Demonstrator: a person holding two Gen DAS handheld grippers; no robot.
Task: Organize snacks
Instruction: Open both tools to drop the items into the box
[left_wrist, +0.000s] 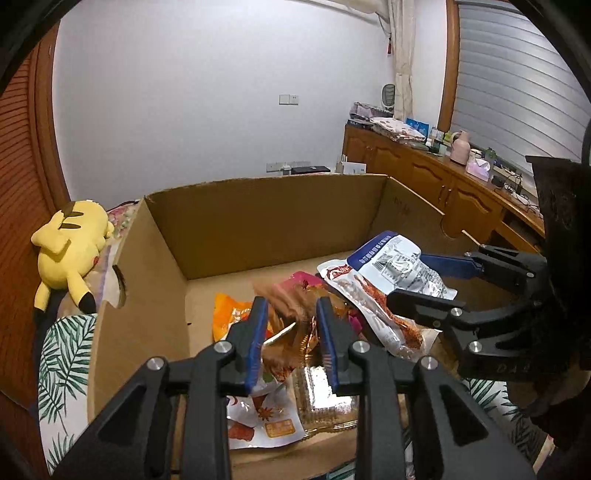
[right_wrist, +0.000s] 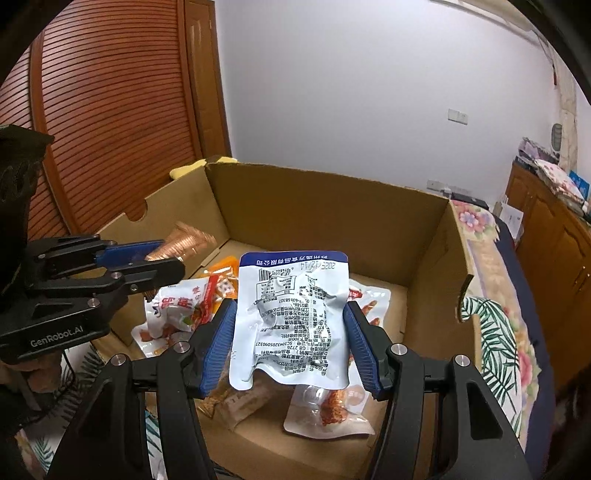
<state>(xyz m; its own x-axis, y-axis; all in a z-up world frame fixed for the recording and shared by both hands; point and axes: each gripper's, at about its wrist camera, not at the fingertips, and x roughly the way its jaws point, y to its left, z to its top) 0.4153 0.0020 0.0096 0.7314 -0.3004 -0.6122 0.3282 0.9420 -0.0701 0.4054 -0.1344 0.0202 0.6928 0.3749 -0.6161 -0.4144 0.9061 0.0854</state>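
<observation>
**A:** Where do things stand with the snacks?

**B:** Both of my hands are over the cardboard box (right_wrist: 332, 206), each carrying a packet. My right gripper (right_wrist: 290, 345) is clamped on the white pouch with the blue top edge (right_wrist: 291, 317) — its pads press in on both sides and the pouch stands upright between them, printed back toward the camera, above the near middle of the box.

**A:** And the left?

**B:** My left gripper (left_wrist: 291, 332) has a brownish packet (left_wrist: 284, 302) between its fingers, but the packet is blurred. In the right wrist view it shows as a copper-coloured smear at the fingertips, over the left part of the box. I judge the jaws are nearly together and the packet may be slipping free — whether the pads bear on it at this moment I cannot tell.

**A:** What is in the box already?

**B:** Several packets lie loose on the floor of it: an orange bag (left_wrist: 231, 314) toward the left, a white-and-red packet (left_wrist: 264, 417) at the near edge, a clear tray (left_wrist: 325, 398) just beside it, and a clear pouch with red strips (right_wrist: 328, 410) near the right. They overlap in a heap; the far half of the box is bare cardboard.

**A:** So how far along?

**B:** Well under way, I'd say. Two packets remain to be set down. I see no other snacks outside the box, though the views show little of the bed around it.
</observation>
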